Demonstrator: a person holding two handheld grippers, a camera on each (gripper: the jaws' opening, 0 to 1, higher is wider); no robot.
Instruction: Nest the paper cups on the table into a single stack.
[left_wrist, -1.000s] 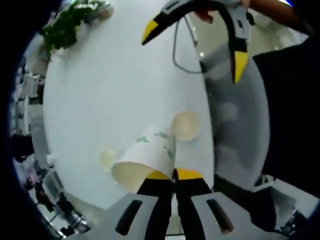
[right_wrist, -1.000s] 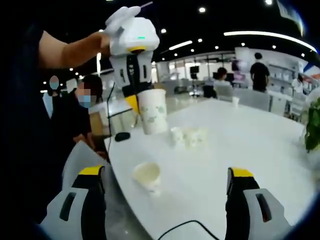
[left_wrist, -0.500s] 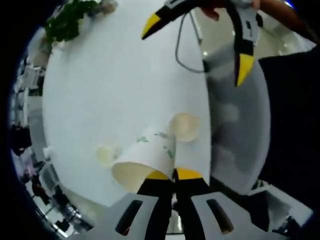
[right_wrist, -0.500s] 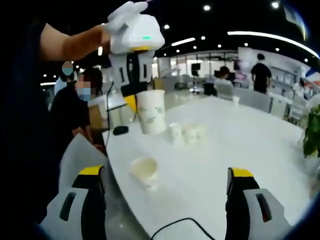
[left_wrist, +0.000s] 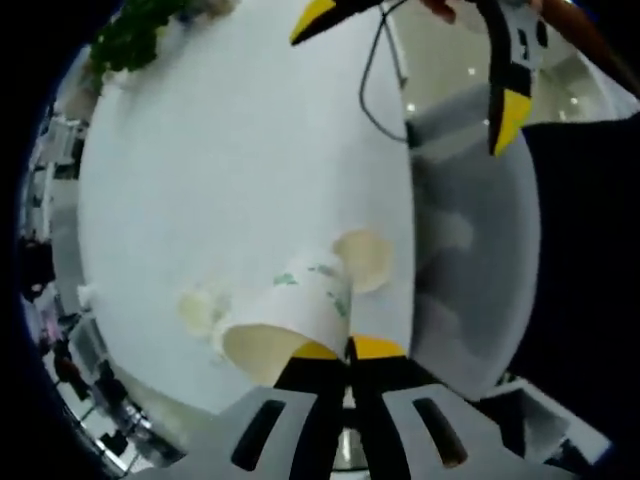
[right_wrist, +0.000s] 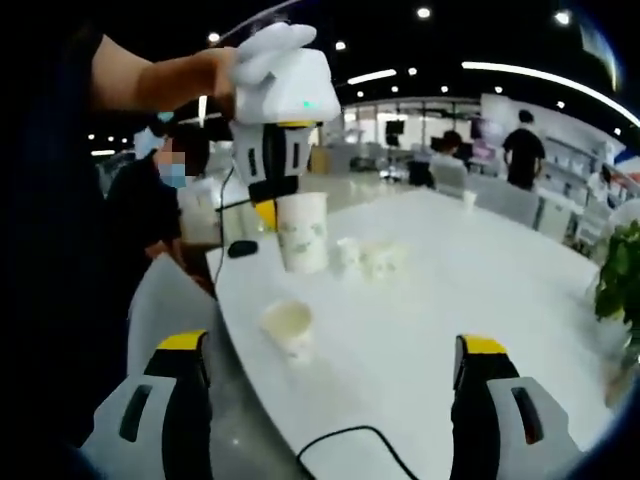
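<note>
Right now your left gripper (left_wrist: 347, 348) pinches the rim of a paper cup (left_wrist: 288, 322) between its pressed-together jaws; in the right gripper view you see that gripper (right_wrist: 265, 212) holding the cup (right_wrist: 302, 232) upright in the air above the near-left part of the white table (right_wrist: 480, 290). Your right gripper (right_wrist: 335, 370) has its jaws spread wide with nothing between them, hanging over the near edge of the table; in the left gripper view its yellow tips (left_wrist: 512, 112) show at the top, well apart, with a hand (left_wrist: 440, 8) on it

A second cup (right_wrist: 287, 328) stands open side up on the table near its left edge, below and just nearer than the held one. In the left gripper view this cup (left_wrist: 362, 259) sits just beside the held cup's base, close to the table (left_wrist: 240, 150) edge. A small cluster of cups (right_wrist: 372, 261) stands farther along the table, past the held cup; from the left gripper it shows as a blurred group (left_wrist: 196, 310) left of the held cup. A black cable (right_wrist: 340, 444) lies on the near edge of the table. A plant (right_wrist: 616, 280) stands at the far right
</note>
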